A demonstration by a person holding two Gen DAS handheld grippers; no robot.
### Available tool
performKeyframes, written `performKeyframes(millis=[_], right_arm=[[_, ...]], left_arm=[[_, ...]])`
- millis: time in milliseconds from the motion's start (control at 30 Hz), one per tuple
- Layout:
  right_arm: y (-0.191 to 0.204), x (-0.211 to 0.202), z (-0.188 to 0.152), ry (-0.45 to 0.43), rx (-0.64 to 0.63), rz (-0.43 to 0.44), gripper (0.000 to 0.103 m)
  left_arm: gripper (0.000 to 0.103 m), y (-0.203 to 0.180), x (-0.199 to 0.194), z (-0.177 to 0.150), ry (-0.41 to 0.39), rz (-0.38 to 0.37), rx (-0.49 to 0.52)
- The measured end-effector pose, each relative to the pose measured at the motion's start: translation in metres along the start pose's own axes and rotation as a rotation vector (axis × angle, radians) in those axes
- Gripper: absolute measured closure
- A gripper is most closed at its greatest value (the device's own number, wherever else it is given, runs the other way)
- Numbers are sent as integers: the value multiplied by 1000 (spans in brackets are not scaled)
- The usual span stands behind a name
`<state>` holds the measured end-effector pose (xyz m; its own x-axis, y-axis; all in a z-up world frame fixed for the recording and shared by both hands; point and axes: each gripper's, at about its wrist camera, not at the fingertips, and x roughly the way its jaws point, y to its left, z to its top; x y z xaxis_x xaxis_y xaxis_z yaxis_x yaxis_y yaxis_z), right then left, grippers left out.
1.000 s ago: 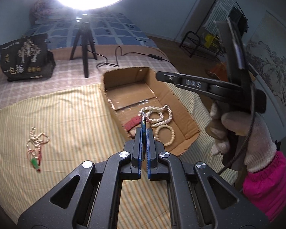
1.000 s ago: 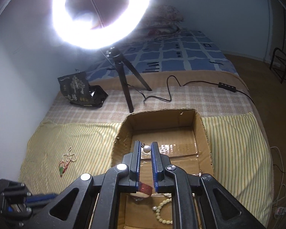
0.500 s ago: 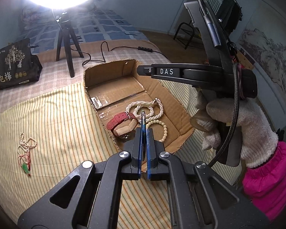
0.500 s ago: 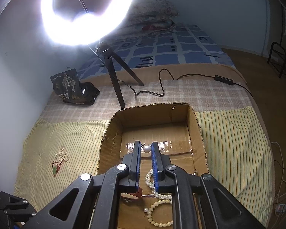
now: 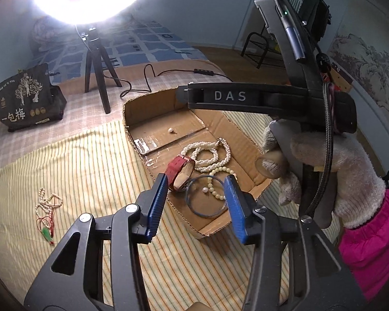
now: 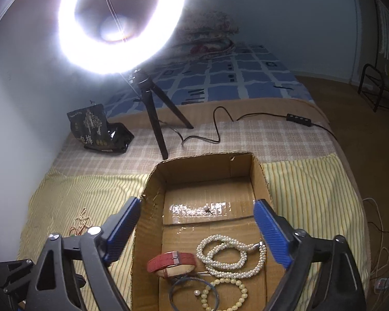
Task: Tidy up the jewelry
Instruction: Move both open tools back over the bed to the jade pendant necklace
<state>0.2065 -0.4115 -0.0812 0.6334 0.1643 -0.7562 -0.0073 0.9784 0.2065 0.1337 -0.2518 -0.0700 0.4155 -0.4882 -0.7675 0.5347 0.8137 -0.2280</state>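
Observation:
A cardboard box (image 5: 131,140) (image 6: 202,158) lies on the striped cloth. Inside are a red watch (image 5: 182,166) (image 6: 171,260), a pearl necklace (image 5: 210,155) (image 6: 230,256), a pale bead bracelet (image 5: 221,180) (image 6: 232,295), a thin blue bangle (image 5: 206,198) (image 6: 177,289) and loose pearls (image 5: 170,130) (image 6: 207,208). My left gripper (image 5: 195,204) hovers over the box's near end, its jaws opening, with the bangle lying free below them. My right gripper (image 6: 197,233) is also opening, wide and holding nothing. A gloved hand (image 5: 324,165) holds it. A beaded necklace with a green pendant (image 5: 47,208) (image 6: 81,220) lies left of the box.
A ring light on a black tripod (image 5: 98,77) (image 6: 155,119) stands behind the box, its cable and switch (image 6: 299,119) trailing right. A black bag (image 5: 23,98) (image 6: 96,129) sits at the back left. A metal rack (image 5: 262,46) stands on the floor to the right.
Both grippers were shut and now stand open. The bangle left my left jaws and lies in the box. The pearl left my right fingertips and rests on the box floor.

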Motion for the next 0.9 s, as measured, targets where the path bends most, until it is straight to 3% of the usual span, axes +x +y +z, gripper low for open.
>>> performKeyframes(millis=[33, 100, 900], right_arm=[[0, 0, 0, -5, 1, -10, 1], [1, -1, 1, -15, -1, -23, 0], [19, -15, -4, -24, -16, -38, 0]], left_arm=[[42, 1, 0, 0, 1, 2, -2], [37, 1, -1, -1, -11, 13, 1], [37, 18, -22, -6, -31, 37, -8]])
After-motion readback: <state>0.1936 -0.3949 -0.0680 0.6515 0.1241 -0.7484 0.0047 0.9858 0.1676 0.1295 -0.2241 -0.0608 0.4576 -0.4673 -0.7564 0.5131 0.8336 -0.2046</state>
